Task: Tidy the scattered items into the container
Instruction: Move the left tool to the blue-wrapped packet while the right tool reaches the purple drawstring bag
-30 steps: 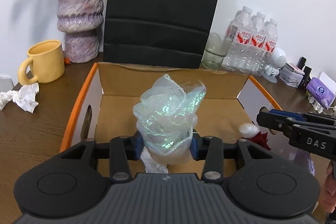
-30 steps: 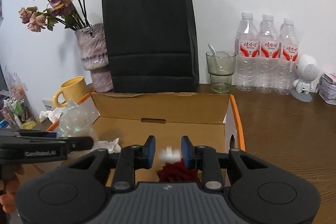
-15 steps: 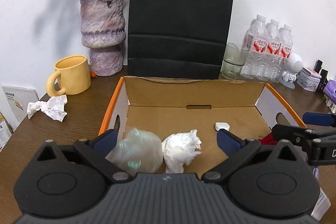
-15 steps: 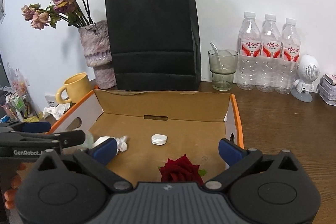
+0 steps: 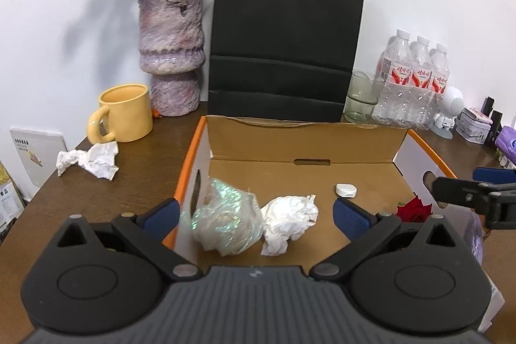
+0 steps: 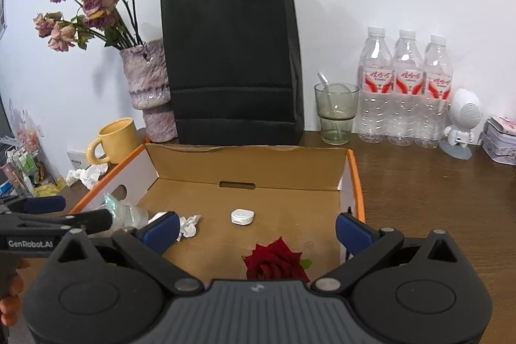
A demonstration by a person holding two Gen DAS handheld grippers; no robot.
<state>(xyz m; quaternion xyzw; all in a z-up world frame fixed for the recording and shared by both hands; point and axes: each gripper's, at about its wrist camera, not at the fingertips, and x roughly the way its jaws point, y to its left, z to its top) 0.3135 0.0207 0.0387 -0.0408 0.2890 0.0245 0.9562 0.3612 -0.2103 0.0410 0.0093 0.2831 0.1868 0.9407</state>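
An open cardboard box (image 5: 303,141) (image 6: 248,160) with orange edges sits on the wooden table. Inside it lie a crumpled iridescent plastic wrap (image 5: 225,221) (image 6: 124,210), a crumpled white tissue (image 5: 288,221) (image 6: 188,224), a small white cap (image 5: 345,190) (image 6: 242,217) and a red rose (image 5: 414,211) (image 6: 274,260). Another crumpled tissue (image 5: 90,162) (image 6: 87,174) lies on the table left of the box, by the yellow mug. My left gripper (image 5: 256,218) is open and empty above the box's near left part. My right gripper (image 6: 258,226) is open and empty above the near right part.
A yellow mug (image 5: 124,113), a purple vase with dried flowers (image 5: 171,54), a black paper bag (image 5: 283,37), a glass (image 6: 335,112) and three water bottles (image 6: 406,89) stand behind the box. A small white figure (image 6: 461,124) and tins stand at the right.
My left gripper let go of the iridescent wrap into the box and opened. My right gripper let go of the white cap and opened. Both pulled back and up.
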